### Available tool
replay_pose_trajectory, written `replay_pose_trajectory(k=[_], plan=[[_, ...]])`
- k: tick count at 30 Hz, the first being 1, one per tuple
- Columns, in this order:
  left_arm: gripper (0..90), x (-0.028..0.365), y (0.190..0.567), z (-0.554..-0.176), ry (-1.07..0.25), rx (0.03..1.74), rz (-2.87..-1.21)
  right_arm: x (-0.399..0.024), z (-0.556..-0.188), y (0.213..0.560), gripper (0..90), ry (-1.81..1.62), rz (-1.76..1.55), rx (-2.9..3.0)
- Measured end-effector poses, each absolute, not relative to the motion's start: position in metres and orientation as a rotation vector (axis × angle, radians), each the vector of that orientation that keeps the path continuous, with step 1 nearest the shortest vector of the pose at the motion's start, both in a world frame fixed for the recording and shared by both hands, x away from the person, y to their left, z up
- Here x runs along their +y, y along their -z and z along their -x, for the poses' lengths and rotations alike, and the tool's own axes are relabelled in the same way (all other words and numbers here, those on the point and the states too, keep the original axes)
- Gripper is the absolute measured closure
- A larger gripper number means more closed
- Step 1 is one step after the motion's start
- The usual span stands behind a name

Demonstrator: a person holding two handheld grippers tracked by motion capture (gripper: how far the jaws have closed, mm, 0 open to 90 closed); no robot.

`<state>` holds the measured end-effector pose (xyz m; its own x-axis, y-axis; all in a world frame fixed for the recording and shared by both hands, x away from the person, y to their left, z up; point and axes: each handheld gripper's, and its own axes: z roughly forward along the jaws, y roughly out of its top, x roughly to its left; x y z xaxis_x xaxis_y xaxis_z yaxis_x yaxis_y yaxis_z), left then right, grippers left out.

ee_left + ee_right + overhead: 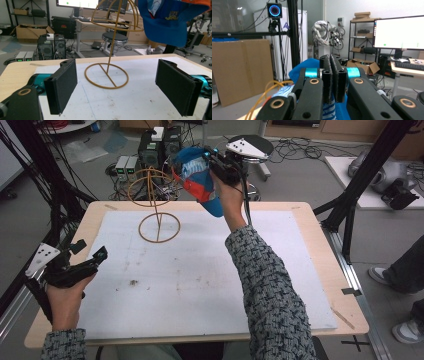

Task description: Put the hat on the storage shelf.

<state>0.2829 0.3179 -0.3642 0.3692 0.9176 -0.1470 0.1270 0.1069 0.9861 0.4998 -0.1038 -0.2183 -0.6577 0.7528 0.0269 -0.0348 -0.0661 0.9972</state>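
Note:
A blue cap with an orange band (199, 179) hangs in the air above the table's far edge, with my right gripper (216, 161) shut on it. In the right gripper view the jaws stand pressed together on the cap's blue cloth (300, 67). A thin golden wire hat stand (156, 200) with a ring base and a domed top rises at the far left of the white mat, just left of the cap. The cap (165, 22) hangs right of the stand's dome (113, 15) in the left gripper view. My left gripper (92, 251) rests open at the table's left edge, nothing between its pads (63, 85).
A white mat (210, 270) covers most of the wooden table (325, 250). Black frame poles stand at both sides. On the floor behind the table are computer boxes (160, 145), cables and a round stool (250, 145). A person's legs (405, 270) stand at the right.

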Motion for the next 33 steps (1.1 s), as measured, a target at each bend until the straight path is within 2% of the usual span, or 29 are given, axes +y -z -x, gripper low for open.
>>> replay_pose_trajectory(k=[17,33], plan=[[17.9,0.322,0.361,-0.28,-0.775,1.04,-1.32,-0.052,-0.508,0.196,88.2,-1.8,-0.739,1.662],[17.9,0.325,0.358,-0.277,-0.776,1.035,-1.306,-0.009,-0.508,0.203,88.2,-1.758,-0.661,1.773]])
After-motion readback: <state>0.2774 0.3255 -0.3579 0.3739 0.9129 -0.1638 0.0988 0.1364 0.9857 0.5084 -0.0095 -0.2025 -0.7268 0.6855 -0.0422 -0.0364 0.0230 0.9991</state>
